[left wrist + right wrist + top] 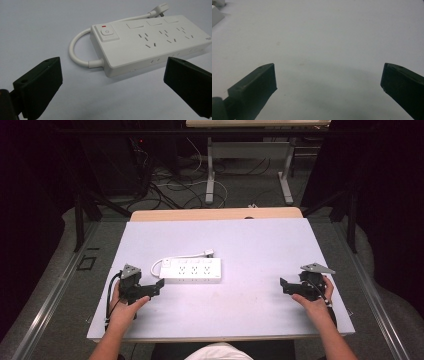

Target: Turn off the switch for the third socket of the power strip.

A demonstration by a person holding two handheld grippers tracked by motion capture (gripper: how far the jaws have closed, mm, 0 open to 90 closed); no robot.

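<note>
On the tabletop [260,245], left of centre, lies a white power strip [192,270], flat, sockets up, long side across the person's view. At its left end sits a rocker switch [108,33] with a power symbol and a small red mark above it; beyond that run three rows of socket holes and three blank rectangular covers. From the same end loops a short white cord [75,53], curving round behind the body to a plug [208,253] resting just beside the far edge. Near the right end shows a faint grey mark, too small to read; no other brand or lettering legible. Just beside the strip's left end hovers the left hand-held gripper [159,285], jaws spread wide, empty, pointing at the switch corner without touching it. Well apart, near the right edge of the tabletop, waits the right hand-held gripper [282,284], jaws likewise spread wide and empty, aimed across bare surface toward the strip, a corner of which peeks in at the far left of the right gripper view. By the look of things, barely begun: nothing gripped, nothing lifted, cord still unhandled. Likely left to do: closing in with the left, taking hold of the strip or its cord, then bringing the right across.
</note>
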